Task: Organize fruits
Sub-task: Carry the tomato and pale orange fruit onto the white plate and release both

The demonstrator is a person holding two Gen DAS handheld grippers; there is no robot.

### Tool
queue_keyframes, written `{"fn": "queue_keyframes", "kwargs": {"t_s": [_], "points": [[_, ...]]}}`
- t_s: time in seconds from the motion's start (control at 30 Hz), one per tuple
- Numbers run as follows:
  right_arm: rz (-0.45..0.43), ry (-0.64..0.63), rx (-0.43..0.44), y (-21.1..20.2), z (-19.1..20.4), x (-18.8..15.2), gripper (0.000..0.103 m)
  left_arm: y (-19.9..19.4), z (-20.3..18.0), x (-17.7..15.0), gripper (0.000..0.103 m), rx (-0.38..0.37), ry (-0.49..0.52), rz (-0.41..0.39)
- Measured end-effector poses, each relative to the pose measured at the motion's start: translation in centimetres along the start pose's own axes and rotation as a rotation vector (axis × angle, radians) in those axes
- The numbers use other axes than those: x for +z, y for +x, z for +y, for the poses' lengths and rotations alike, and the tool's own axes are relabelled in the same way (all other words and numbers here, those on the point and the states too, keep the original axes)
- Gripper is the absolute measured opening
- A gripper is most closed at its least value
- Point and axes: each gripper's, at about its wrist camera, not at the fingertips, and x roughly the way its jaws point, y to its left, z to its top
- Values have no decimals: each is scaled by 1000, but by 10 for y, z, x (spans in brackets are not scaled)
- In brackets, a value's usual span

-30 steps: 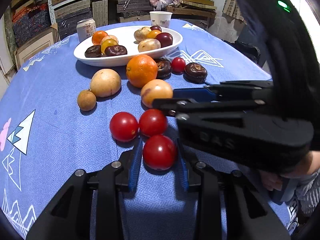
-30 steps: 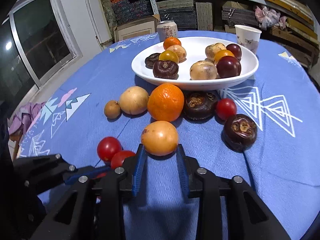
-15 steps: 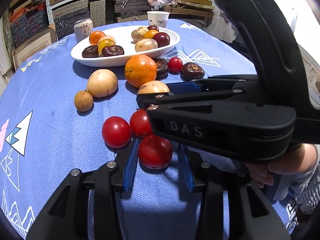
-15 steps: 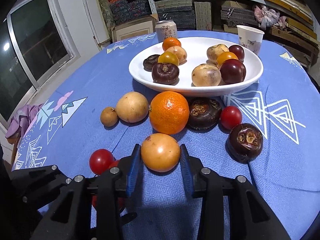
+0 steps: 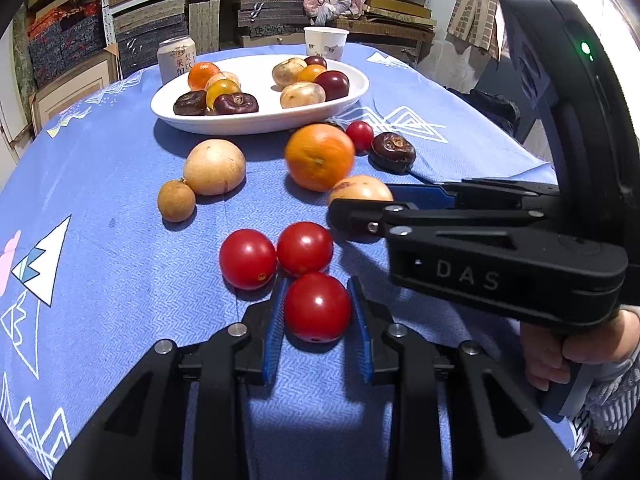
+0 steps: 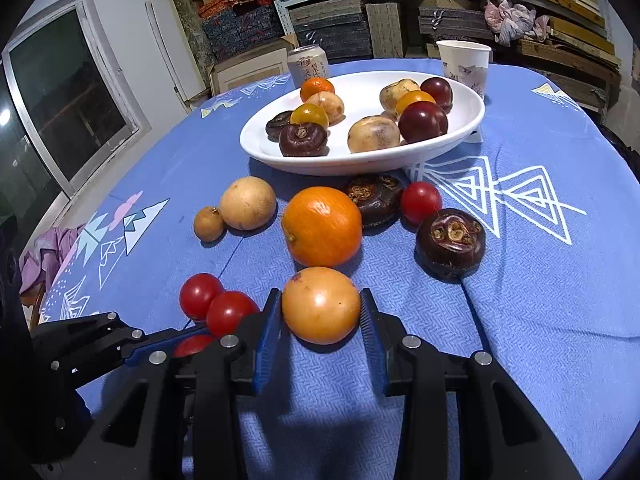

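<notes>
Between the left tongs (image 5: 317, 312) sits a red tomato (image 5: 317, 307), pinched tight, while the right tongs (image 6: 320, 312) are pinching a yellow-orange fruit (image 6: 321, 305)

left gripper (image 5: 317, 312) fingers clamped shut, right gripper (image 6: 320, 312) fingers pinched shut
</notes>
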Motion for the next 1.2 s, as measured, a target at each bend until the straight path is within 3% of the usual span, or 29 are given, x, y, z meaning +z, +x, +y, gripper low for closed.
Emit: {"fn": "queue_keyframes", "kwargs": {"t_s": [0.1,0.27,0.37,0.5,0.67,0.87,1.03,1.2], "points": [[-32,8,-2,-14,-3,-6,40,-15,3,0,29,11,-15,-60],[-166,61,29,-58,-15,3,40,-41,19,21,29,48,-59,-150],[-248,36,2,-85,-17,39,39,-46,33,57,29,94,-70,-181],[-303,26,-44,-93,-20,100,39,-37,55,120,29,90,-139,-219],[-231,-4,-87,-41,-25,150,40,5,80,181,29,118,-188,-187],[-104,-74,-104,32,-24,159,40,87,106,240,29,85,-241,-66],[-46,-163,-97,62,-11,156,40,137,104,253,29,80,-216,18],[-18,-125,-62,73,-19,156,40,160,104,249,30,90,-196,84]]}}
